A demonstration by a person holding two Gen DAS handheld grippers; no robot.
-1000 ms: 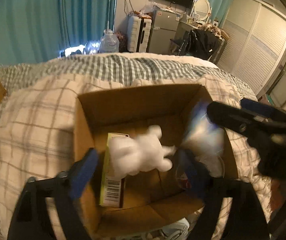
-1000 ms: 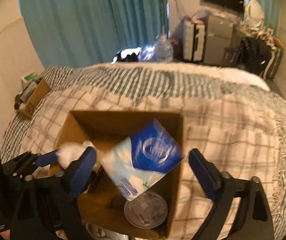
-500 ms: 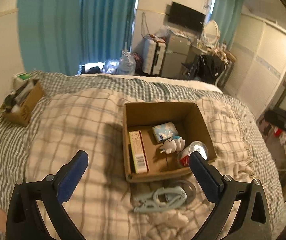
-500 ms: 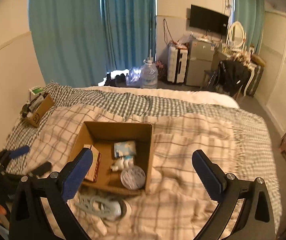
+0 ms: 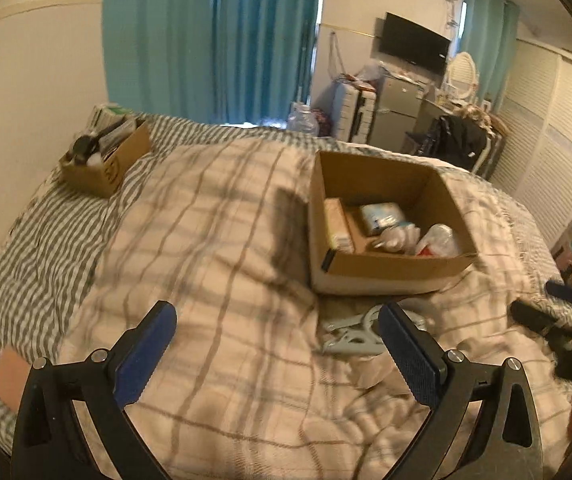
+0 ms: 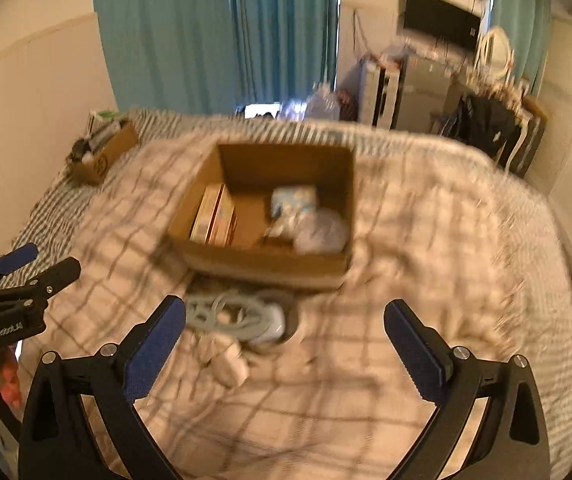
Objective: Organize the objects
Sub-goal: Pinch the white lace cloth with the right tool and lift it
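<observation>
An open cardboard box (image 5: pixel 382 270) sits on the plaid bed; it also shows in the right wrist view (image 6: pixel 262 260). Inside lie a flat carton (image 5: pixel 337 226), a blue tissue pack (image 5: pixel 382 216), a white plush toy (image 5: pixel 400 238) and a round lidded container (image 5: pixel 440 240). A pale grey clip (image 5: pixel 352 336) and white socks (image 6: pixel 224 358) lie on the blanket in front of the box. My left gripper (image 5: pixel 276 354) is open and empty, well back from the box. My right gripper (image 6: pixel 284 350) is open and empty above the blanket near the clip (image 6: pixel 234 318).
A smaller cardboard box (image 5: pixel 106 160) full of items stands at the bed's far left by the wall. Beyond the bed are teal curtains (image 5: pixel 210 40), a water jug, suitcase and small fridge (image 5: pixel 390 120). White wardrobe doors (image 5: pixel 546 140) line the right.
Both grippers have let go of the plush toy and the tissue pack into the box and pulled back and up. The views now take in the whole bed.
</observation>
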